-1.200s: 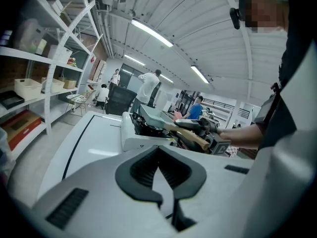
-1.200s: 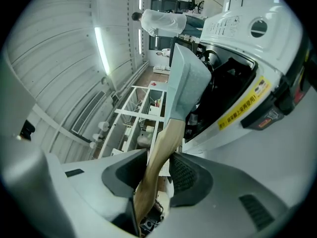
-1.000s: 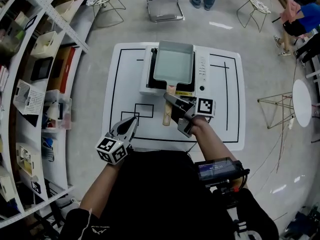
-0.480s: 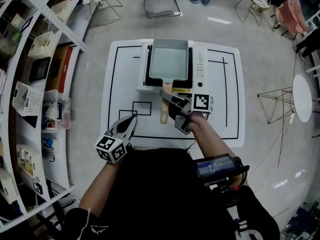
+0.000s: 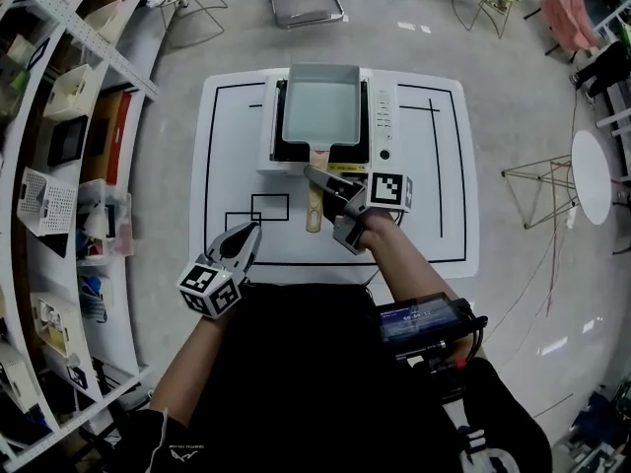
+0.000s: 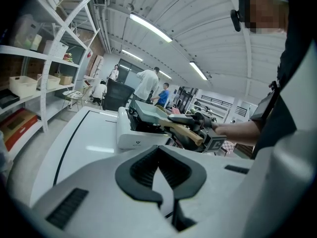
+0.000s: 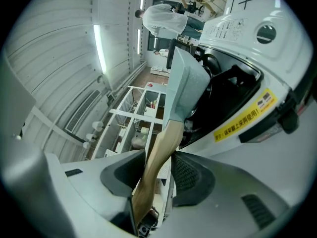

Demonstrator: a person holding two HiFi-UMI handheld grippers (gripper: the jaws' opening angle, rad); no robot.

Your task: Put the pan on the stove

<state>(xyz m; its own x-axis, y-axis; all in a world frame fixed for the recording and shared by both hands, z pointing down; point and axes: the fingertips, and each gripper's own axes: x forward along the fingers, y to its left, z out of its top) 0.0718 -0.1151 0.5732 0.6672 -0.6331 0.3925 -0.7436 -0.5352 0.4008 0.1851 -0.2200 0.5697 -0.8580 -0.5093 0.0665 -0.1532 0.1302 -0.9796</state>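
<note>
While the pan (image 5: 319,112) is sitting on the gas stove (image 5: 383,131) at 12 o'clock on the table (image 5: 229,146), the right gripper (image 5: 321,205) is opening its jaws around the wooden handle (image 5: 313,219); the left gripper (image 5: 248,233) is hovering closed, empty, at 7 o'clock.

I see bright, even light from ceiling strips (image 6: 148,28), soft shadows, faint glare on the floor (image 5: 414,28). Fisheye bends every edge; the close foreground looks soft.
</note>
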